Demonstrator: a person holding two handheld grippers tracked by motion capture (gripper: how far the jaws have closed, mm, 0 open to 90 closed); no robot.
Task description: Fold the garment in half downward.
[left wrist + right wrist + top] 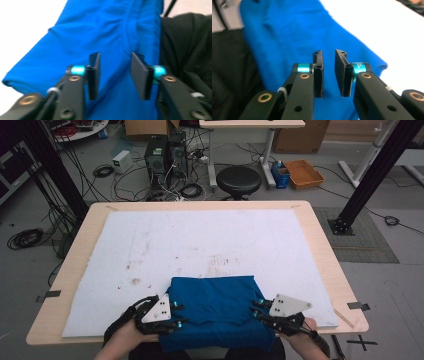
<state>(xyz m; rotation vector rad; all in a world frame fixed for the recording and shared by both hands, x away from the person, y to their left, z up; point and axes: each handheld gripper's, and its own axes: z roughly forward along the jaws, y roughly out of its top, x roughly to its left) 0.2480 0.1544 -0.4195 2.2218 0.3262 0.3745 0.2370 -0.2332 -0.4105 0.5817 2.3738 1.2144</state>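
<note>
A folded blue cloth (pixel 215 302) lies on the white mat (pixel 200 240) at the table's front edge, and its near part hangs over that edge. My left gripper (pixel 178 315) sits at the cloth's left side, jaws pointing inward over the fabric. In the left gripper view it (pixel 115 75) stands open with blue cloth (pixel 110 30) beneath the gap and nothing pinched. My right gripper (pixel 257 310) mirrors it at the cloth's right side. In the right gripper view its (pixel 328 72) jaws stand a narrow gap apart above the cloth (pixel 287 37), holding nothing.
The wooden table (pixel 320 245) carries the stained white mat. Beyond the far edge stand a black stool (pixel 238 180), computer towers (pixel 162 152), floor cables and an orange tray (pixel 303 173). A black frame post (pixel 372 175) rises at the right. Dark clothing (pixel 187 50) lies close behind the cloth.
</note>
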